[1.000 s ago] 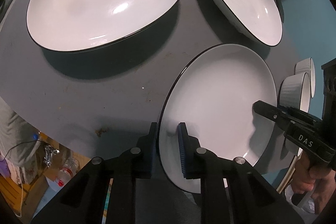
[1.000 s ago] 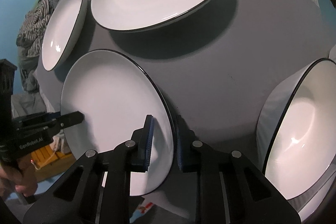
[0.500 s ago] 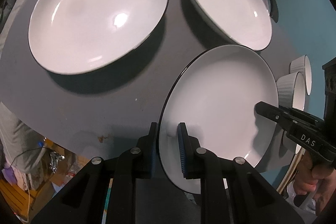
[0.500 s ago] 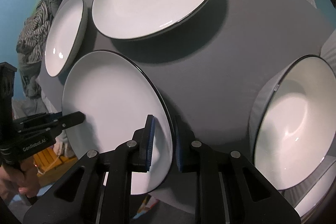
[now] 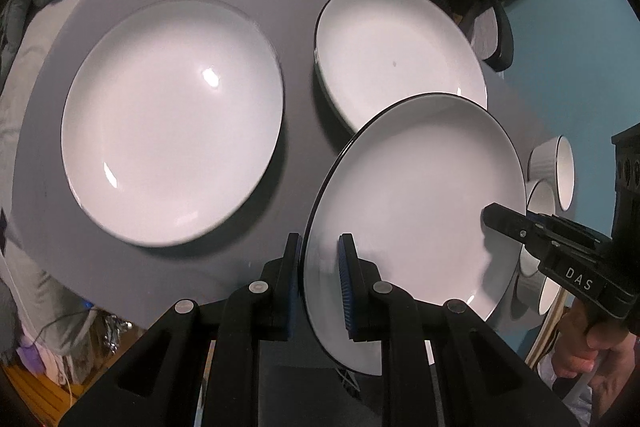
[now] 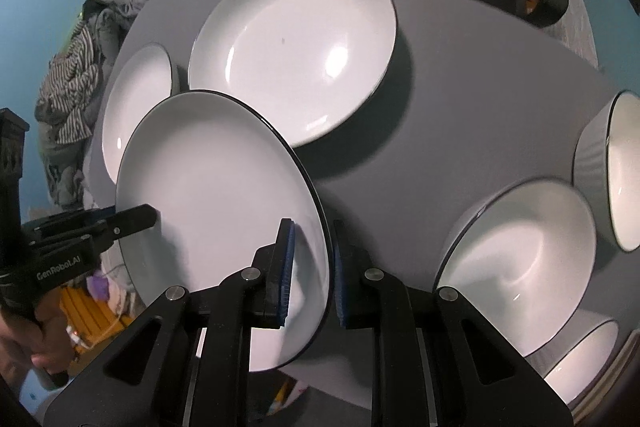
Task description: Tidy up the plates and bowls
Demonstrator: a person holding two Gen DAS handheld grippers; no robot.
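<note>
From my left wrist view, farthest left on the round grey bench (image 5: 300,23) lies a large white ceramic plate with a thin dark rim (image 5: 172,123), flat and alone. Just right of it sits a second white dark-rimmed plate (image 5: 392,51), its near edge hidden behind the one I am carrying. That carried plate, a white dark-rimmed ceramic plate (image 5: 420,195), is lifted off the bench and tilted, and I have it from both sides: my left tongs (image 5: 320,283) are nearly closed, clamped on its near-left rim with one pad above and one below, while my right tongs (image 5: 504,219) pinch the opposite rim from the right. Beyond that edge stand white ribbed bowls with dark rims (image 5: 552,167), partly hidden. From my right wrist view the same order holds: my left tongs (image 6: 140,219) grip the lifted plate's left rim, my right tongs (image 6: 312,271) are narrowly closed on its right rim, and to the right a wide white dark-rimmed bowl (image 6: 520,259) rests on the bench, with another ribbed one beside it.
</note>
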